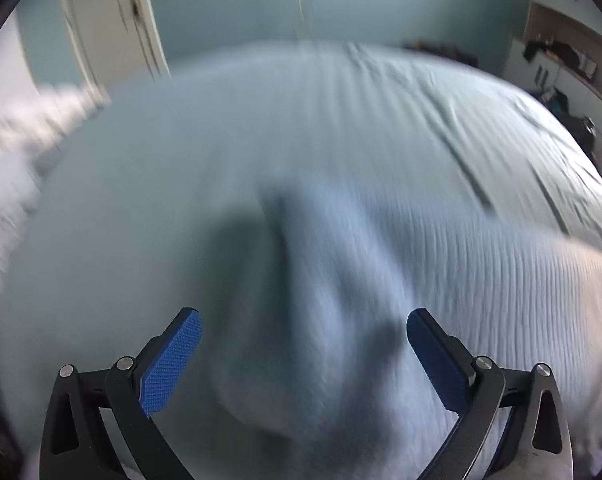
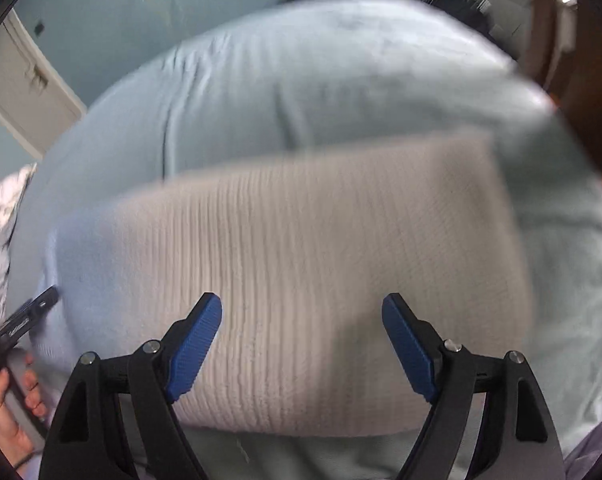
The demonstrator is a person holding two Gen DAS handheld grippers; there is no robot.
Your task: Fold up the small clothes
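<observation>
The pale ribbed knit garment (image 2: 301, 272) lay flat on the light blue-green bed (image 2: 321, 80), long axis running left to right, straight ahead of the right gripper (image 2: 302, 336), whose jaws stood wide open and empty. The left gripper (image 1: 304, 354), jaws also open, hovered over the garment's left part; motion blur hid the edges and any fold lines.

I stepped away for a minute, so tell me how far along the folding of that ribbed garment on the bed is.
Done, apparently: the pale ribbed knit garment lies as a tidy rectangle on the light blue bedsheet, so some folds look made. In hand: nothing; the left hand-held gripper and right hand-held gripper are both open above it. Left: possibly more folds; the blurred white clothes at the bed's edge look unfolded.
</observation>
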